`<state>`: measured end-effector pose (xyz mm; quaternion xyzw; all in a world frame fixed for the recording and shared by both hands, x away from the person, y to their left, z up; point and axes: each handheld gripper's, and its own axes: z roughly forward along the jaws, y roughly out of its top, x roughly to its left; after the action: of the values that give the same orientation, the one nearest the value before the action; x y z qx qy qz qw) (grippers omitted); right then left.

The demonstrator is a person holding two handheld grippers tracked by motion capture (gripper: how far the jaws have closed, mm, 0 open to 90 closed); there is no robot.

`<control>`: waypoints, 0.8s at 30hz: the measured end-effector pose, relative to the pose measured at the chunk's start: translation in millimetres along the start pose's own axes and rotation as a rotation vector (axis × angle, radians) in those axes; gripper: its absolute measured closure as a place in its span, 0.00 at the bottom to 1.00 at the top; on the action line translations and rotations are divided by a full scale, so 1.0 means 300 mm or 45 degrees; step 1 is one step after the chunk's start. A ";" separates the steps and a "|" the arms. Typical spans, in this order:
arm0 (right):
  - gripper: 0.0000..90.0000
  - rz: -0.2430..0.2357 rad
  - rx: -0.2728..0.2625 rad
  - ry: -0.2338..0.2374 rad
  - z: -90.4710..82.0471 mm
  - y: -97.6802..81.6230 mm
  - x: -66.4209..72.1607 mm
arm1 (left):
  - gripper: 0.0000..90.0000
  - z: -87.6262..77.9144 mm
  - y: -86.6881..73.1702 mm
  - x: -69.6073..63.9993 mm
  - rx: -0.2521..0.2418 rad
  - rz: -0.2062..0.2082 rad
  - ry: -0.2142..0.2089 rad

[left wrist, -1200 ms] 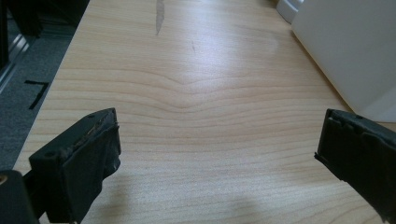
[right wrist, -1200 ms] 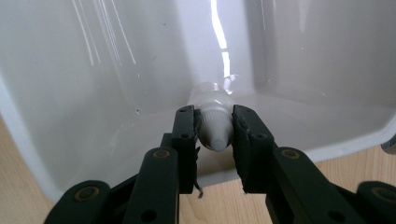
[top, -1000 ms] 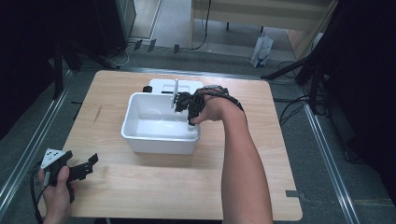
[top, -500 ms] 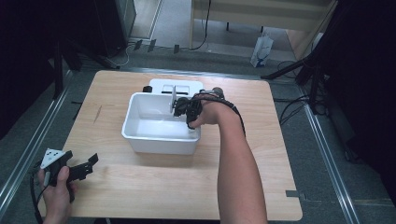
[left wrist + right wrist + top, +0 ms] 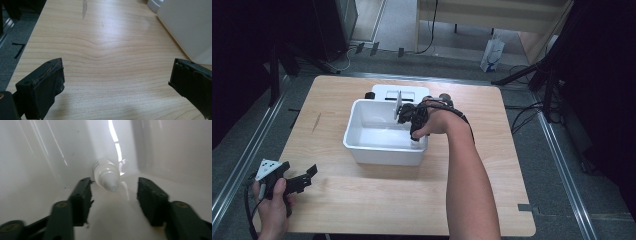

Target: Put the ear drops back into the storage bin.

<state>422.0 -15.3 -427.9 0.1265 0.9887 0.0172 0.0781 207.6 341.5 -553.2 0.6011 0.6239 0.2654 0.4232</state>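
The right hand-held gripper [image 5: 113,192] has just been opening – its jaws stand apart, clear of the small white plastic bottle [image 5: 106,175] lying in the white rectangular plastic tub [image 5: 362,145]; the left hand-held gripper [image 5: 116,80] gapes wide over the light wooden table [image 5: 105,45]

I see the tub [image 5: 362,145] near the middle of the table [image 5: 492,190], a box [image 5: 407,92] just behind it. My right gripper [image 5: 414,131] reaches down inside at the tub's right end, where a small bottle [image 5: 106,174] lies in the corner. My left gripper [image 5: 304,176] sits at the near left edge.
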 end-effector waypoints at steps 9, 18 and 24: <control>0.00 0.082 -0.096 -0.004 -0.099 -0.012 0.006 | 0.00 0.000 0.000 -0.001 0.004 0.001 0.004; 0.00 0.099 -0.136 -0.056 -0.178 -0.089 -0.005 | 0.00 0.000 0.001 -0.001 0.008 0.001 0.002; 0.00 0.106 -0.124 -0.092 -0.192 -0.161 -0.007 | 0.00 0.000 0.001 -0.002 0.008 0.004 0.003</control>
<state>402.9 -63.4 -373.2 0.1640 0.9772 0.0639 0.1188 207.6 341.0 -552.8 0.6031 0.6242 0.2646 0.4202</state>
